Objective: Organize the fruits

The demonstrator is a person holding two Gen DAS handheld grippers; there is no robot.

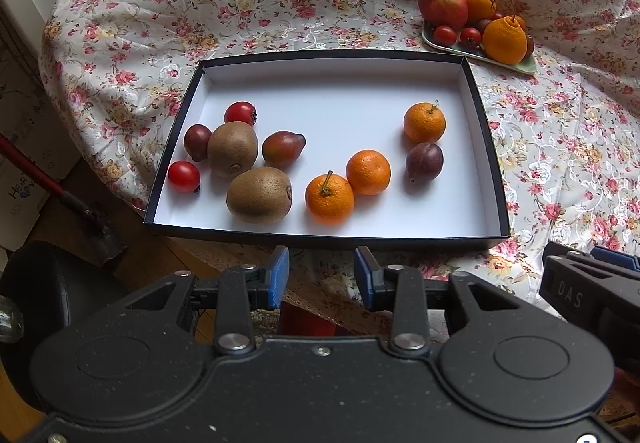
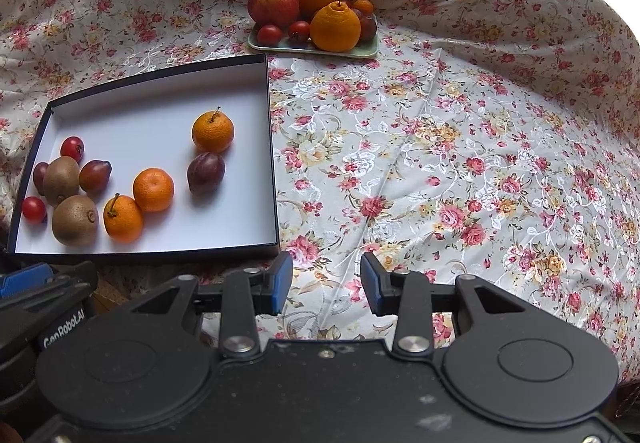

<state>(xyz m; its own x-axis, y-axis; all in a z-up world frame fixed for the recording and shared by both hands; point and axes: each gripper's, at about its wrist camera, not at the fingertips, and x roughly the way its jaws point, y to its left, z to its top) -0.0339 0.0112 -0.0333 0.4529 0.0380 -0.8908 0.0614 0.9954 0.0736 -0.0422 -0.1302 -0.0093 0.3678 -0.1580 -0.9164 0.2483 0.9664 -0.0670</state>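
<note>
A black box point(image 1: 486, 147) point(image 2: 272, 147) with a white floor holds two kiwis point(image 1: 259, 195), three mandarins point(image 1: 368, 171) point(image 2: 153, 189), dark plums point(image 1: 424, 162) point(image 2: 206, 173) and small red fruits point(image 1: 183, 176). Farther back, a pale green plate point(image 1: 516, 63) point(image 2: 312, 50) carries an apple point(image 1: 443, 6) point(image 2: 273, 4), large oranges point(image 2: 335, 27) and small red fruits. My left gripper point(image 1: 322, 275) hangs open just in front of the box's near wall, holding nothing. Over the floral cloth to the right of the box, my right gripper point(image 2: 326, 281) is open and holds nothing.
A floral tablecloth point(image 2: 460, 163) covers the table and rises in folds at the back. Left of the table are cardboard boxes point(image 1: 20, 179), a red-handled tool point(image 1: 48, 183) and a black seat point(image 1: 52, 283). The right gripper's body point(image 1: 592, 287) shows at the left view's right edge.
</note>
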